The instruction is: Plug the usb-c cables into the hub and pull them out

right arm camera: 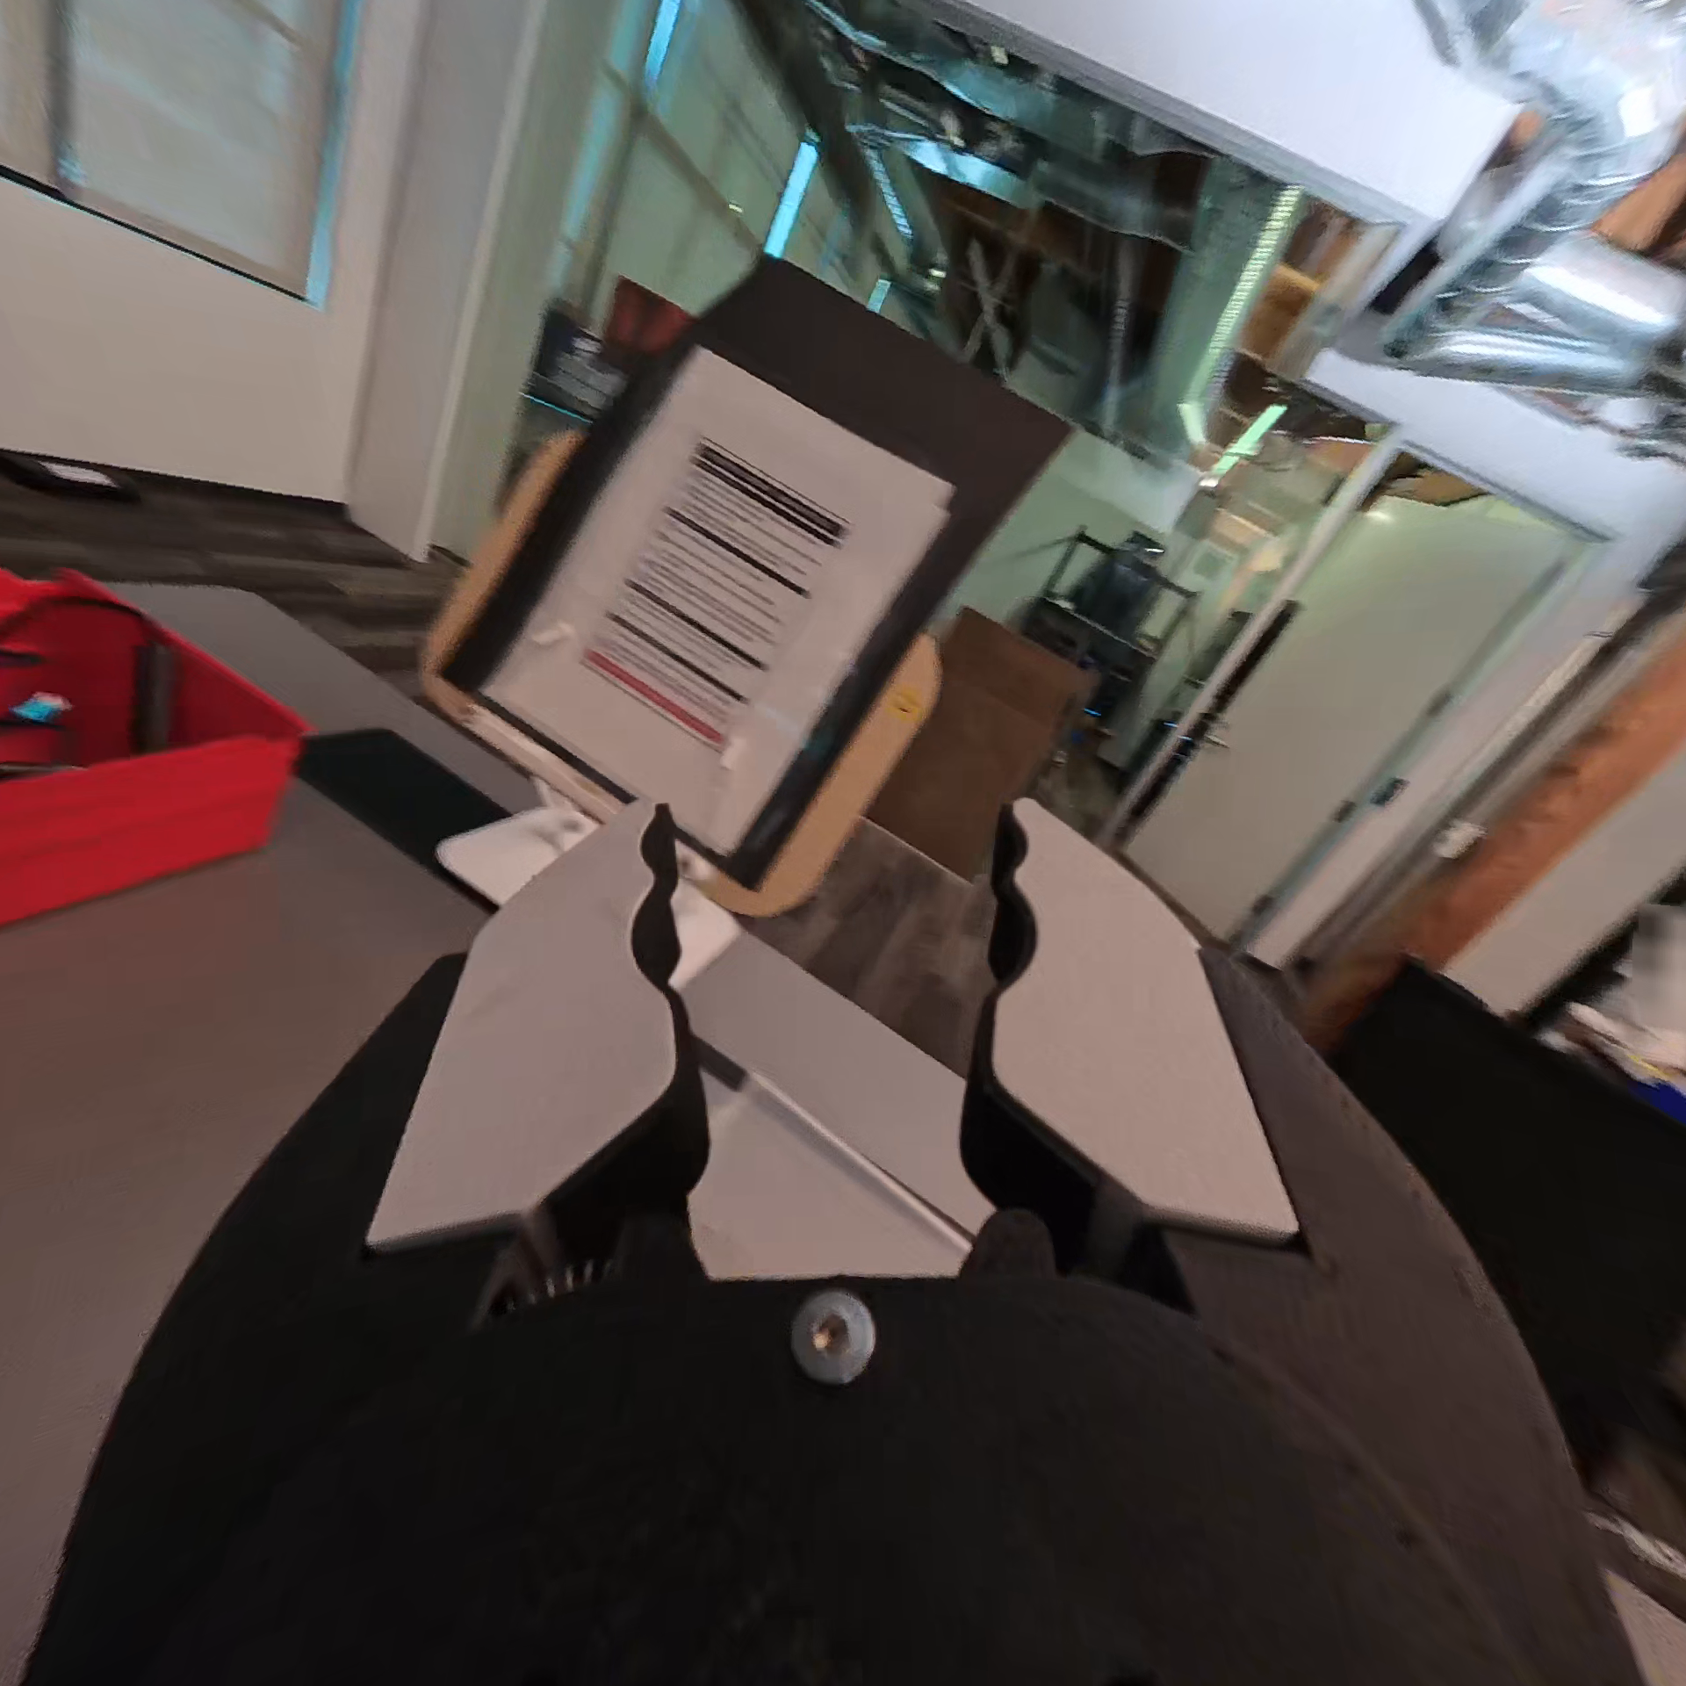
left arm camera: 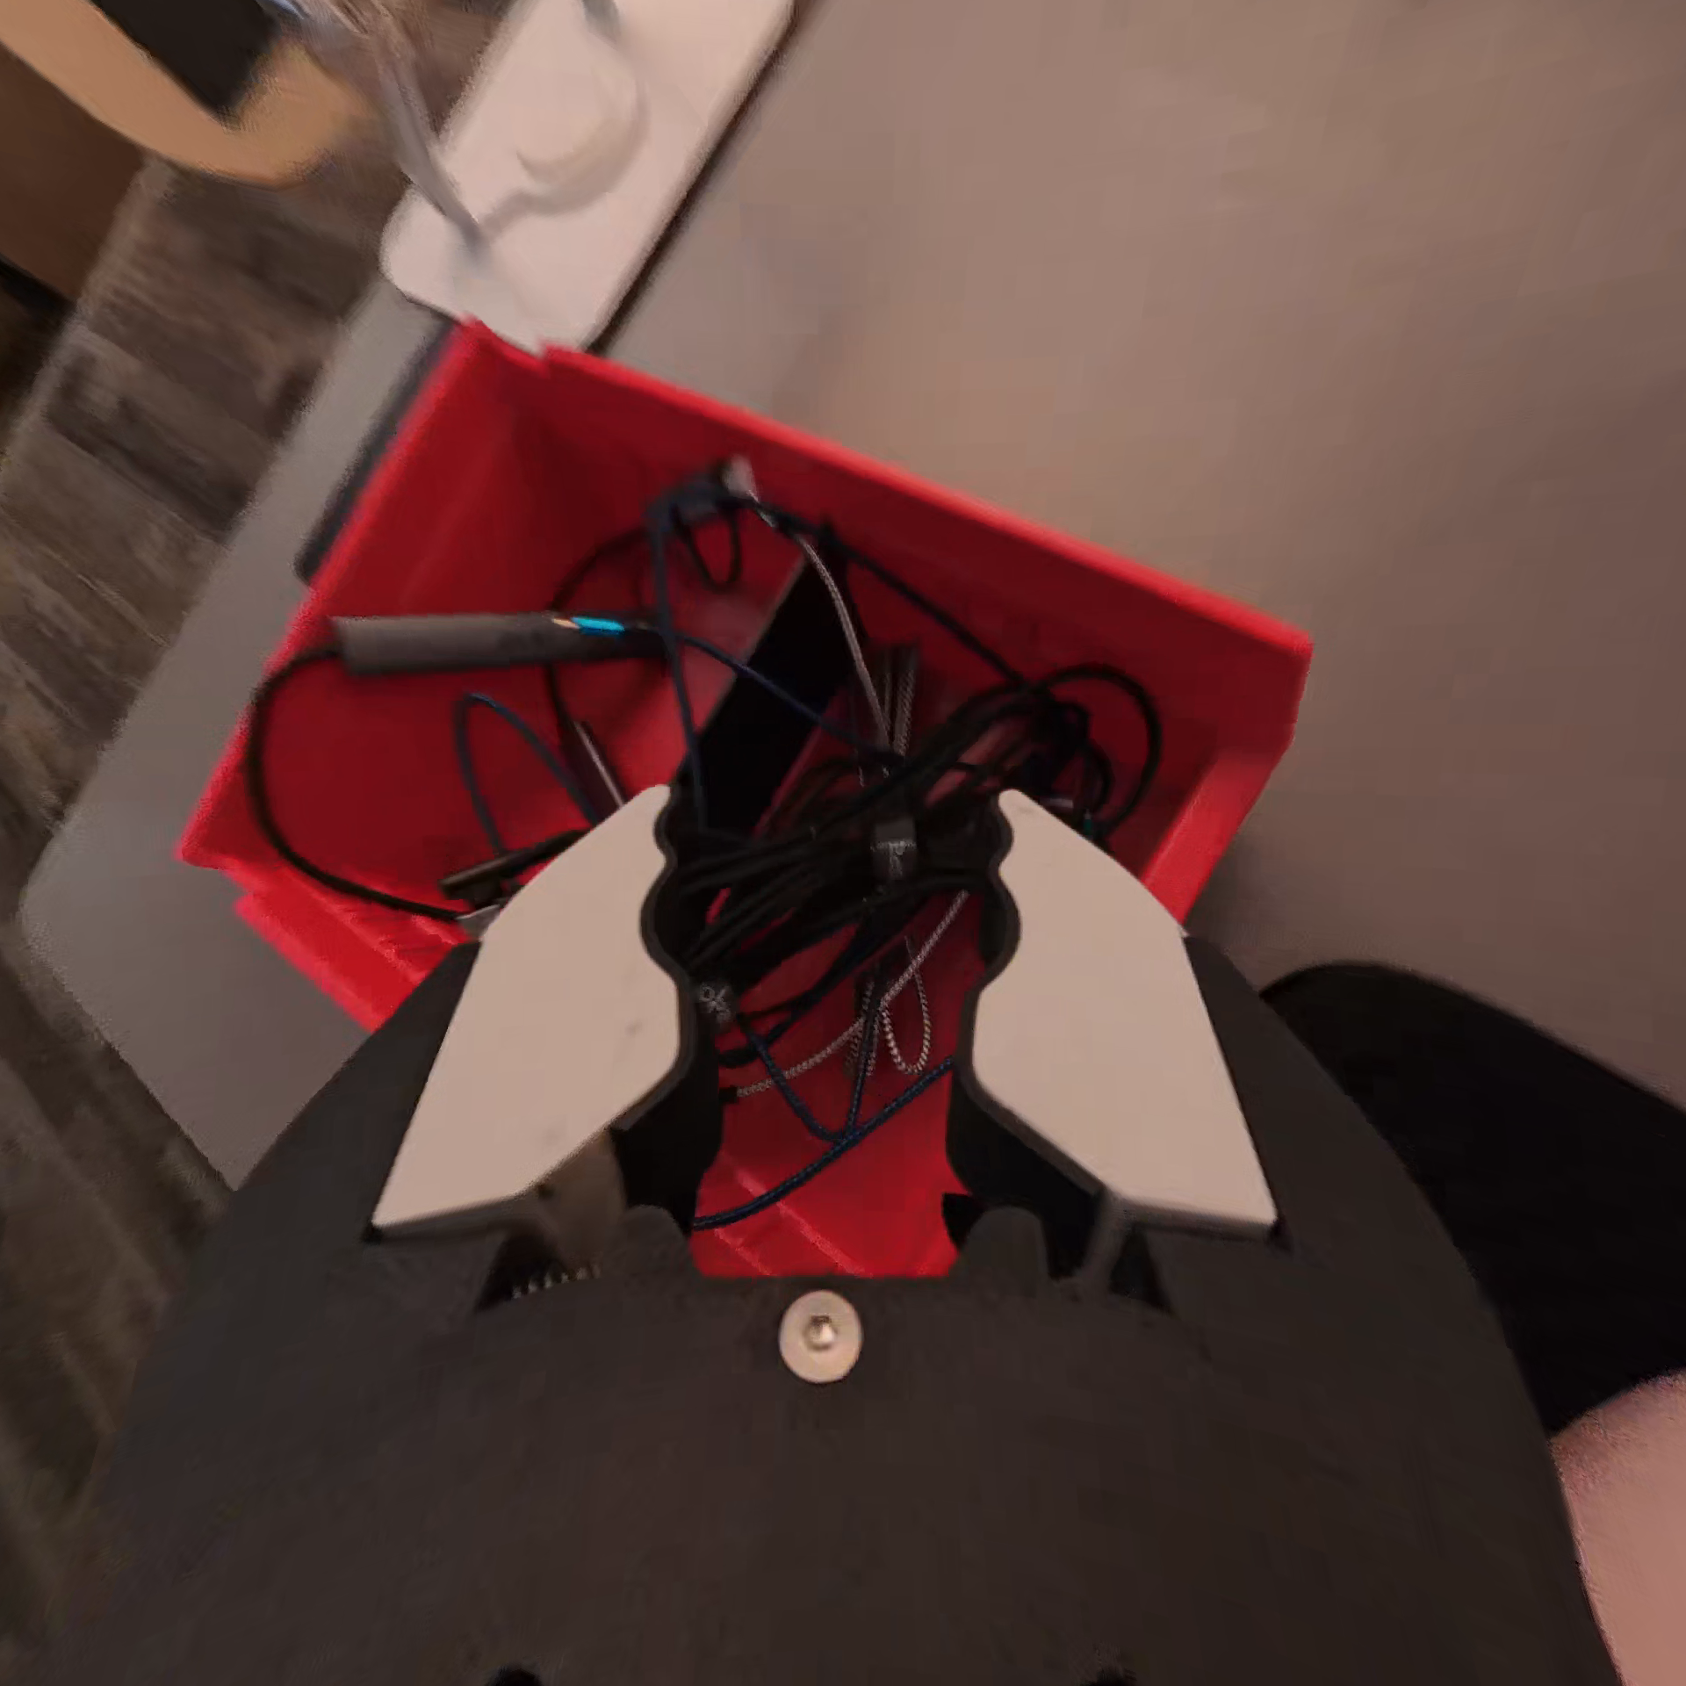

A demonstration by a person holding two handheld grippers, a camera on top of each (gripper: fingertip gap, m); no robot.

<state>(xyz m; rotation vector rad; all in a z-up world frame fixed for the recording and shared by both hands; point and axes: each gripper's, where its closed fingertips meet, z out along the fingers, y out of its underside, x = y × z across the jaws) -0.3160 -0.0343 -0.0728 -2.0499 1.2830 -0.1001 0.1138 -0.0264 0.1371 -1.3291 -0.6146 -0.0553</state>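
From my feed the left gripper (left arm camera: 830, 821) is spread wide, holding nothing, right above one red bin (left arm camera: 511, 511) with a tangle of cables (left arm camera: 848, 876) too knotted to count, and one grey hub (left arm camera: 456, 639) ahead-left of the fingers. Right gripper (right arm camera: 830, 830) also released, pointed at one printed sheet (right arm camera: 730, 584); text blurred, no brands readable

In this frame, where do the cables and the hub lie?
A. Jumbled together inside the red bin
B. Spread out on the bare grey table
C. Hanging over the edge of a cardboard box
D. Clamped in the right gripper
A: the left wrist view shows the tangled cables and the grey hub lying inside the red bin, with the open left gripper above them.
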